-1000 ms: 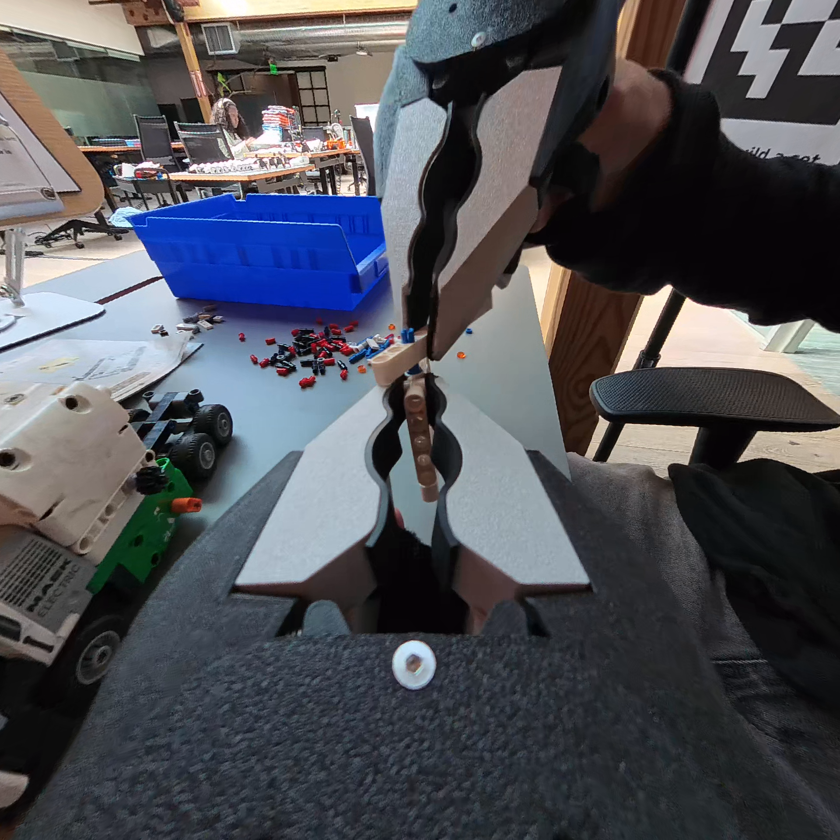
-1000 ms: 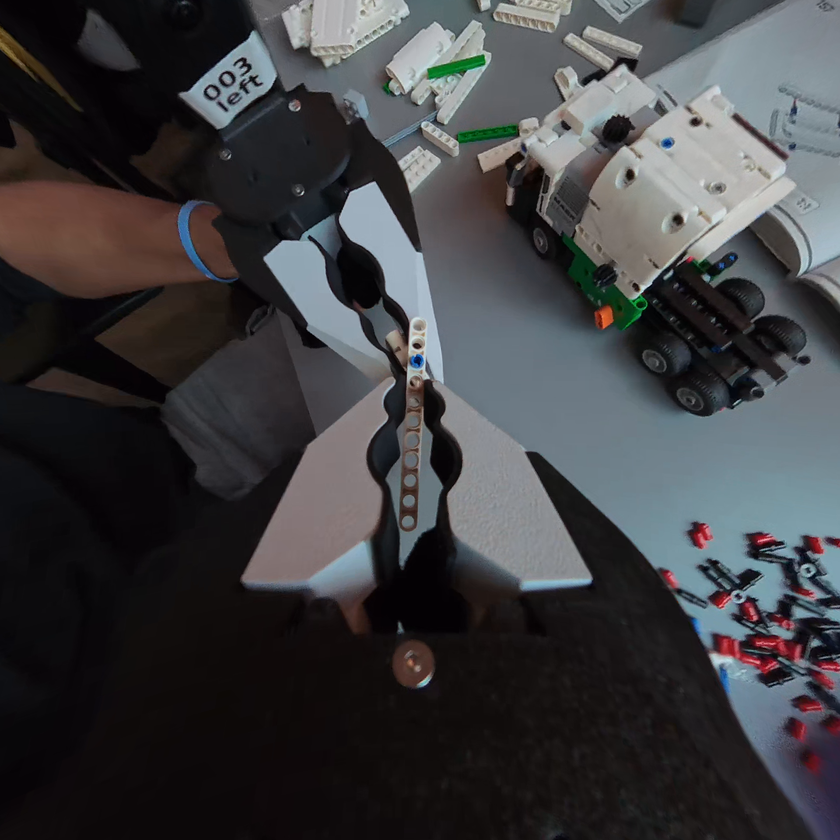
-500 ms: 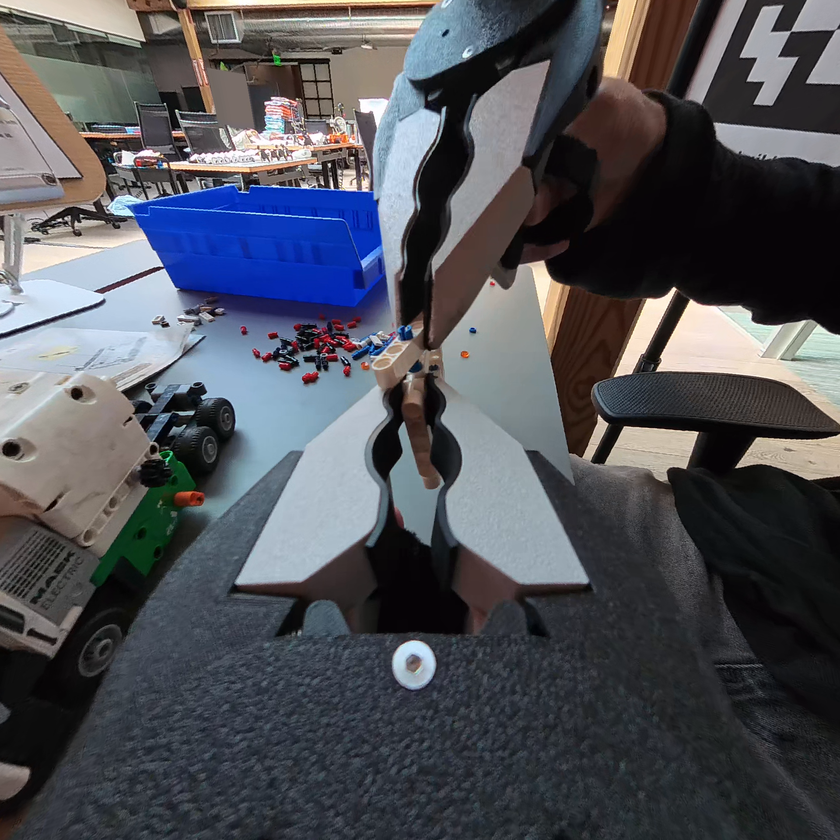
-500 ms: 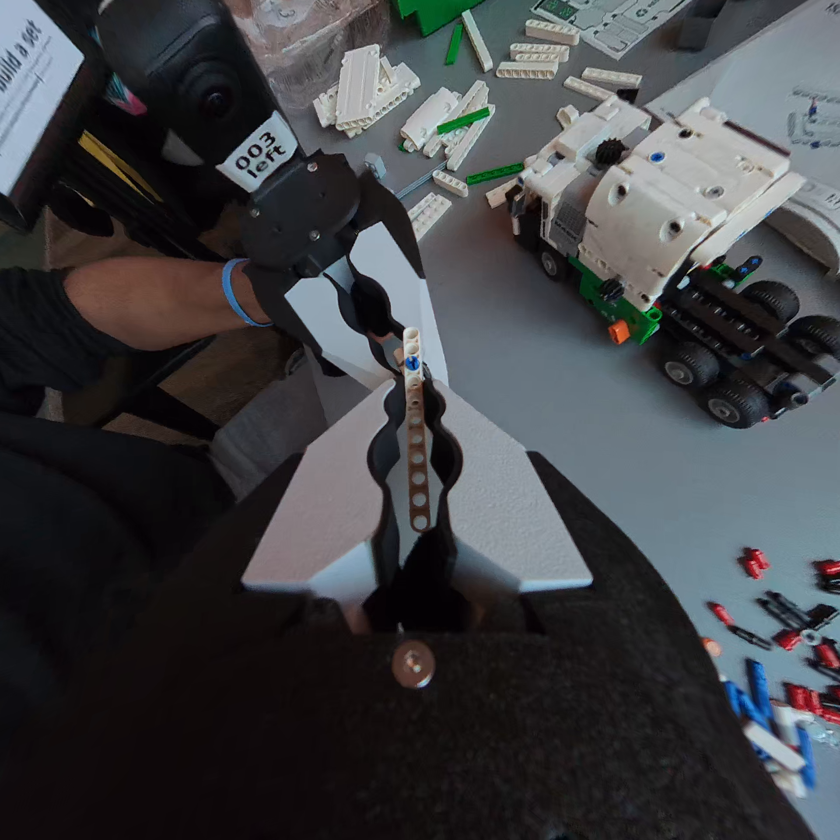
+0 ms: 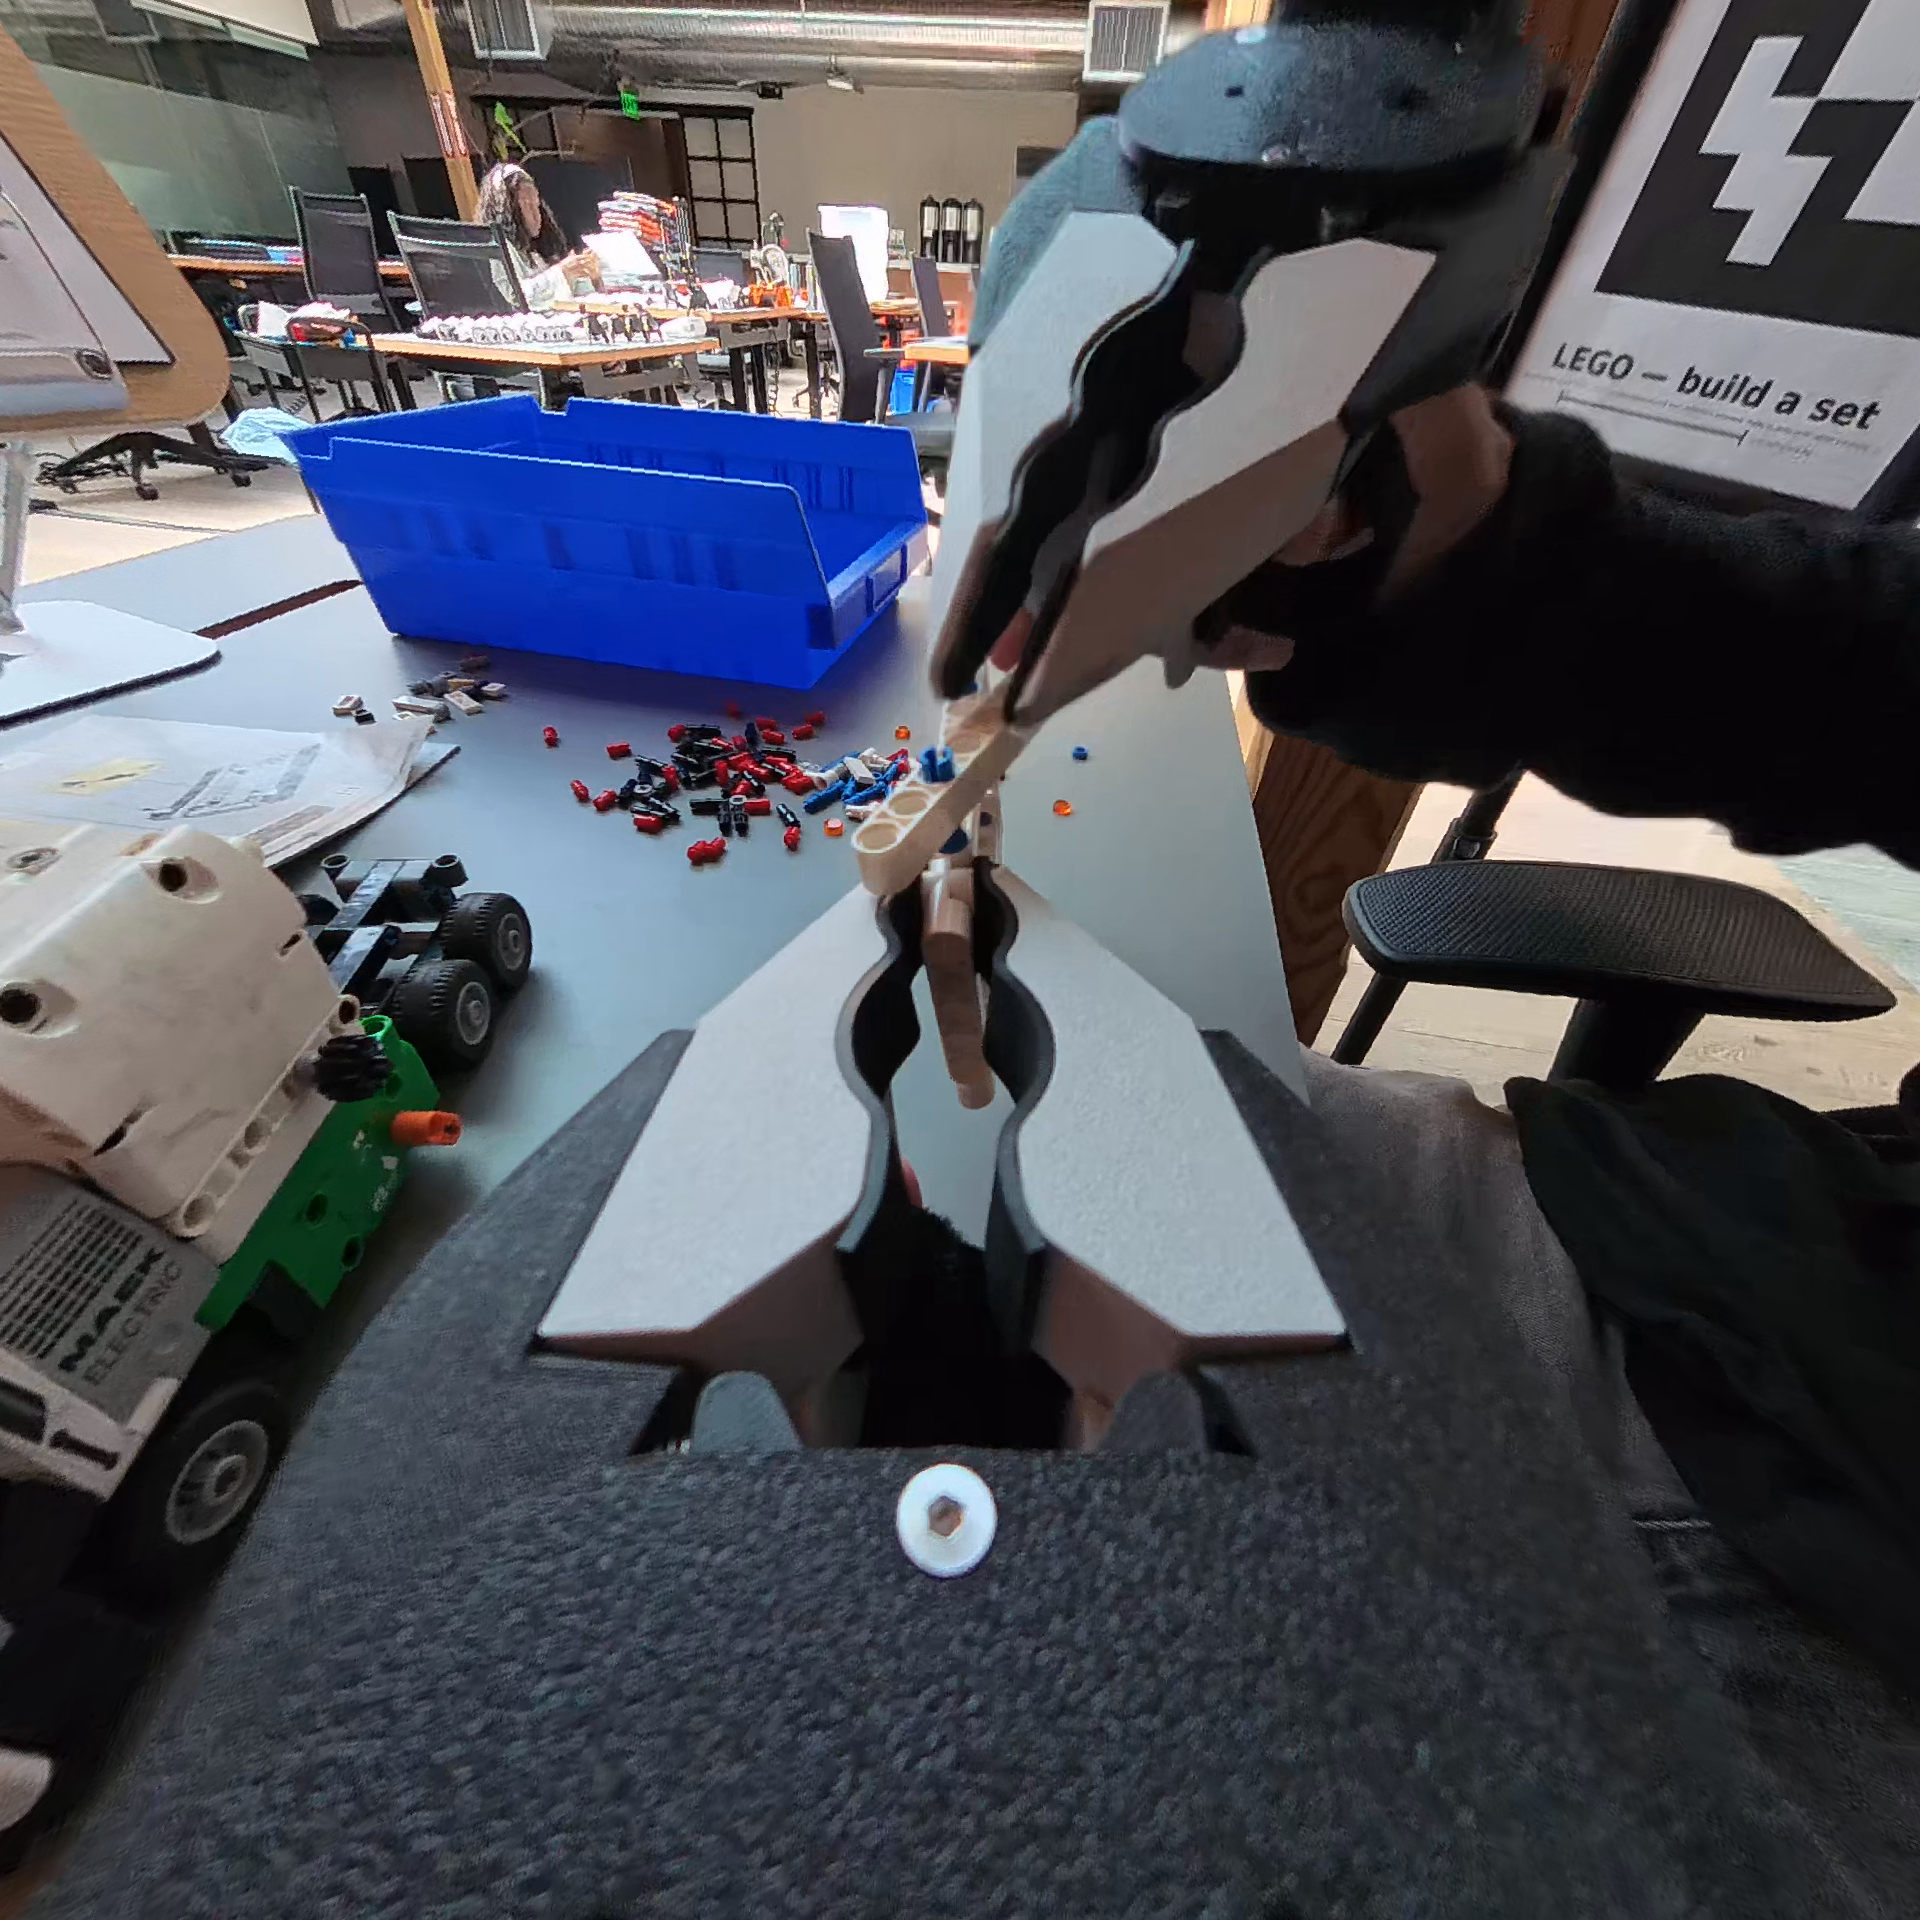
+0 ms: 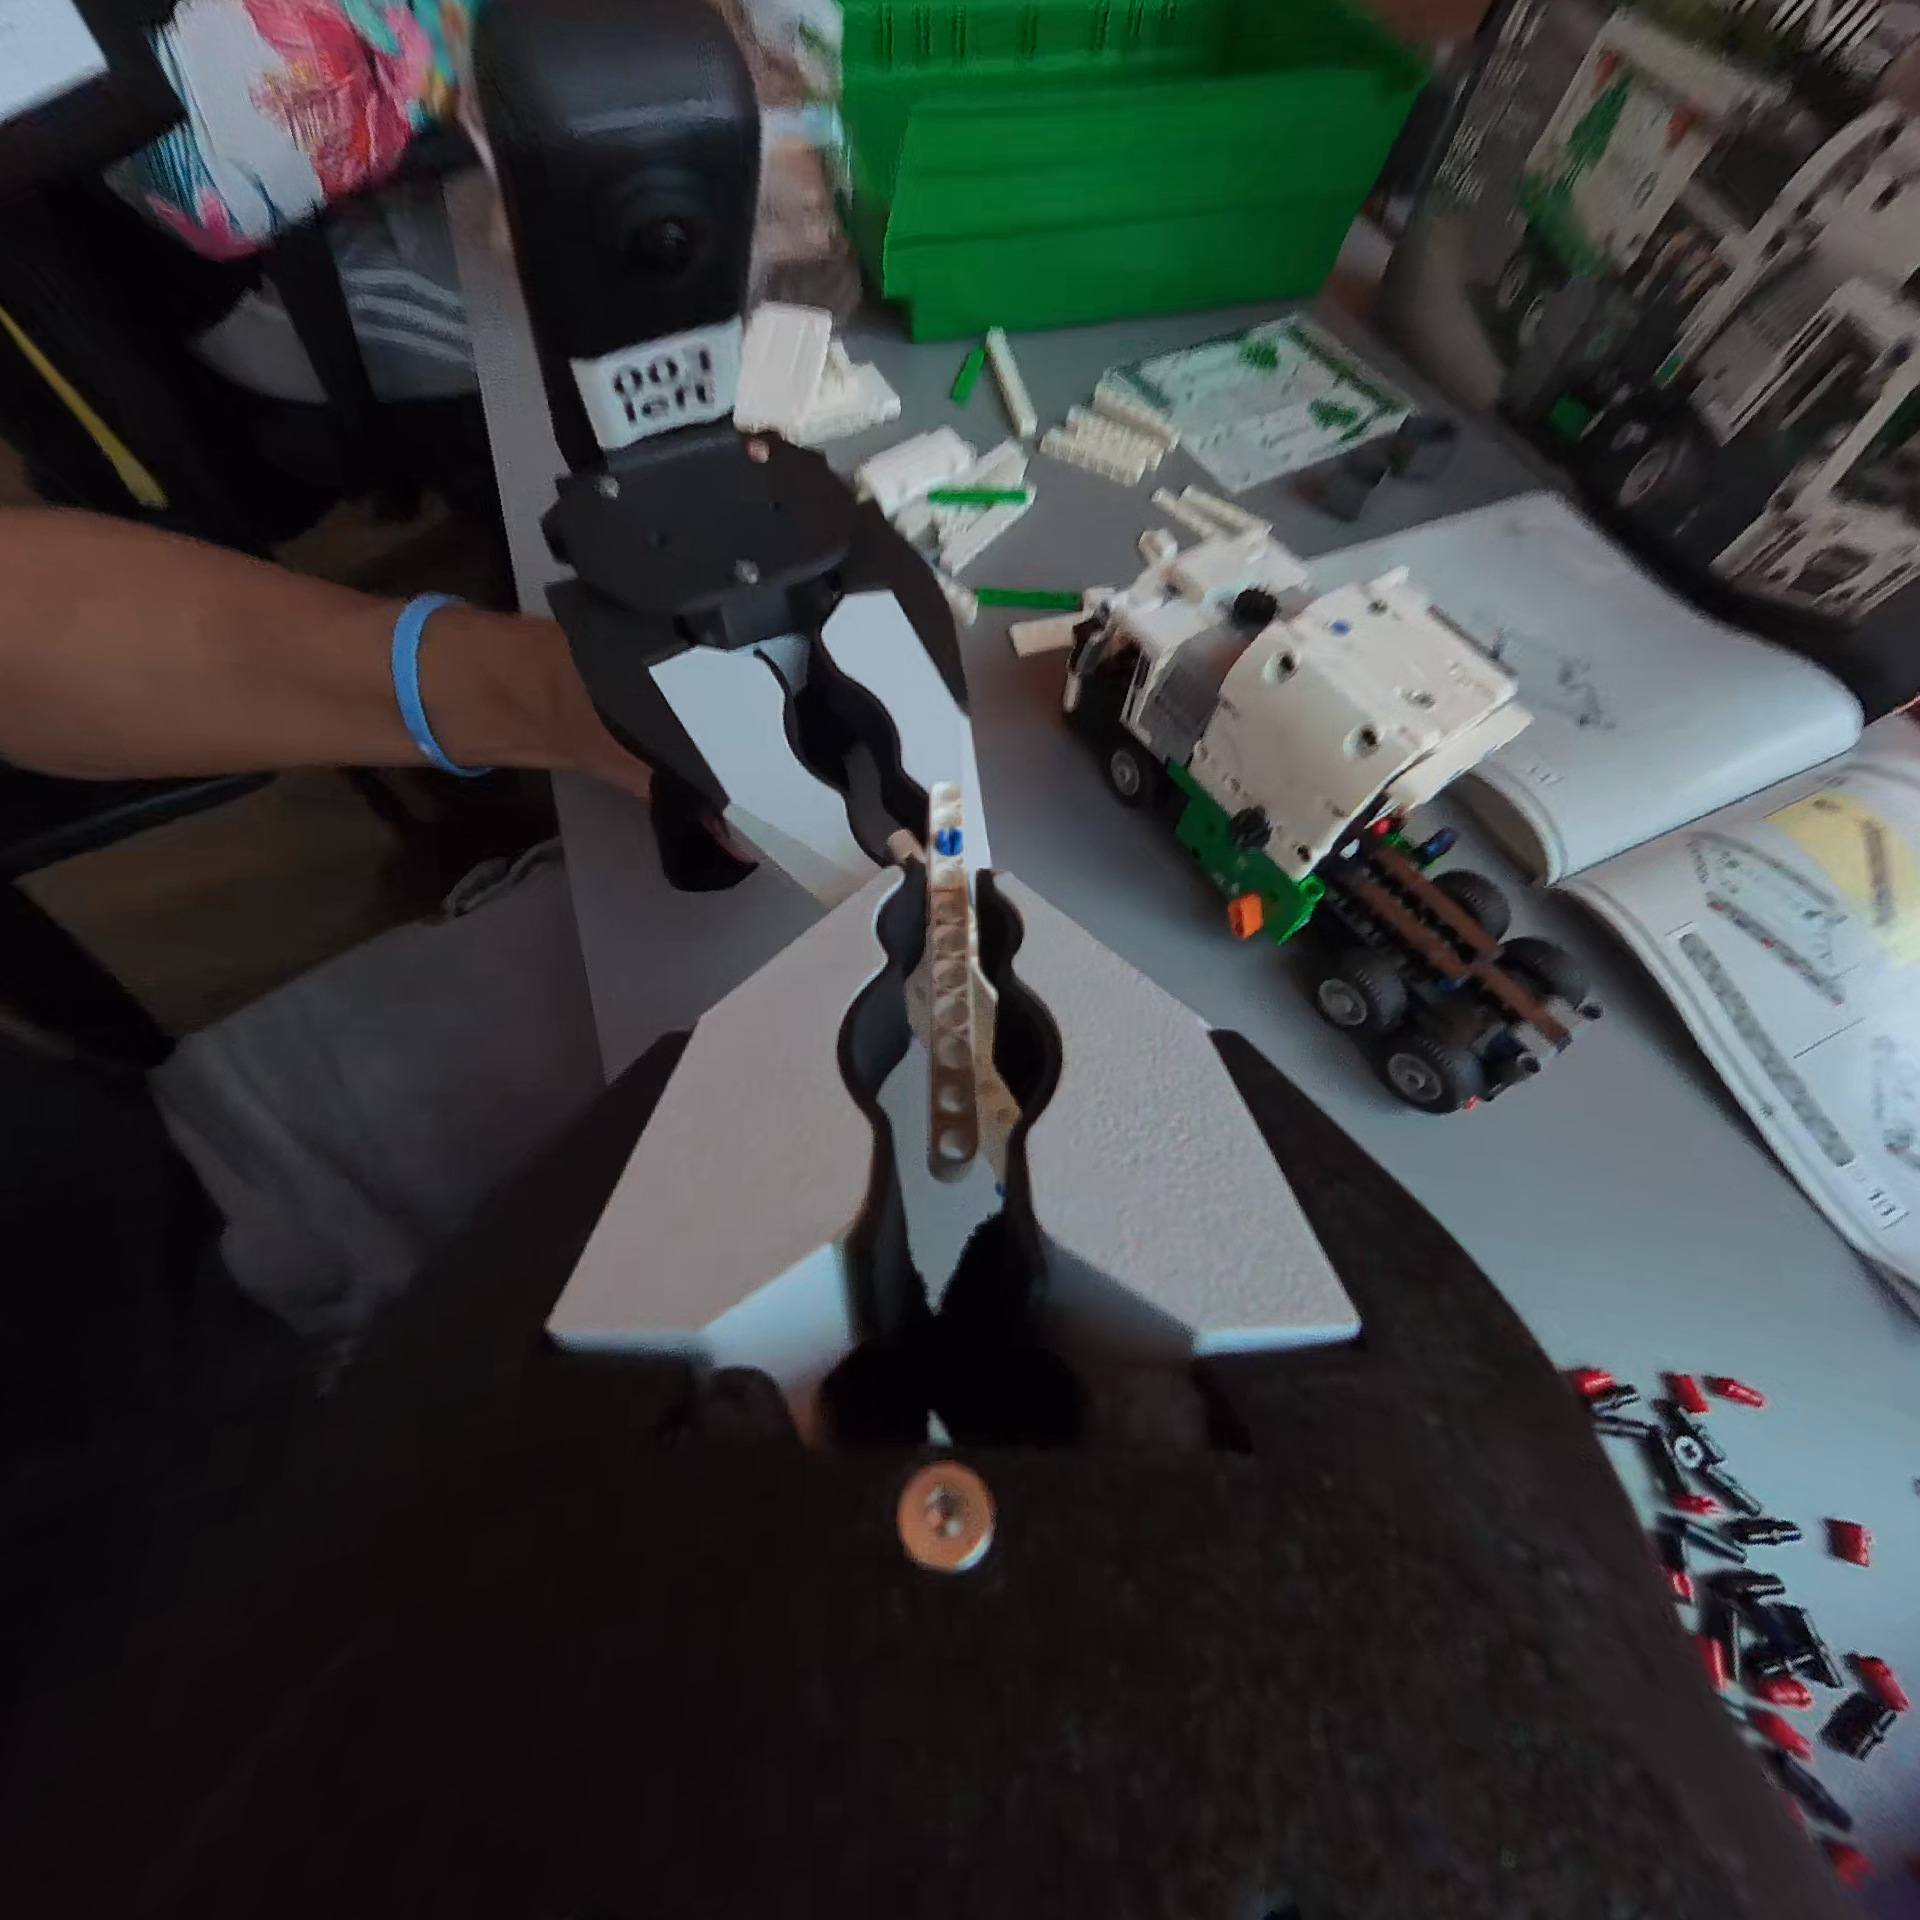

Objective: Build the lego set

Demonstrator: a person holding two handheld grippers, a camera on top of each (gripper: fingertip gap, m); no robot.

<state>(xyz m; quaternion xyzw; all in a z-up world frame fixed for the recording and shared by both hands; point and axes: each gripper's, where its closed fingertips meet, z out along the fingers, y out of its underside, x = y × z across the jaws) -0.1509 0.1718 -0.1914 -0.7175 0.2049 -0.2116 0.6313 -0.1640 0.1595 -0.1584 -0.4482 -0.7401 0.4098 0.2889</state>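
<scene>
Both grippers are up off the bench right now, meeting in the air just in front of the truck [image 6: 1299,748]. The left gripper [image 5: 951,883] is clamped on a short tan beam [image 5: 956,987], and the right gripper [image 6: 951,883] is clamped on a long white beam [image 6: 951,997] with a blue pin [image 6: 945,840] near its far end. The two beams are touching at their tips, so this looks like a pin-into-hole join. My take: keep the tan beam dead still and square to the white one, line the hole up with the pin before pushing, and press straight along the pin's axis. Any twist and the beam will probably pivot in the grip, since both are held by thin edges. As for the surroundings, the bench [image 5: 623,935] is a smooth grey top. Beyond the truck there's a scatter of red, black and blue pins [image 5: 727,779], then a blue bin [image 5: 623,540]. On its other side sit loose white beams [image 6: 935,488], a green bin [image 6: 1091,187] and open instruction booklets [image 6: 1610,675]. The room behind is an open office with desks and chairs.
</scene>
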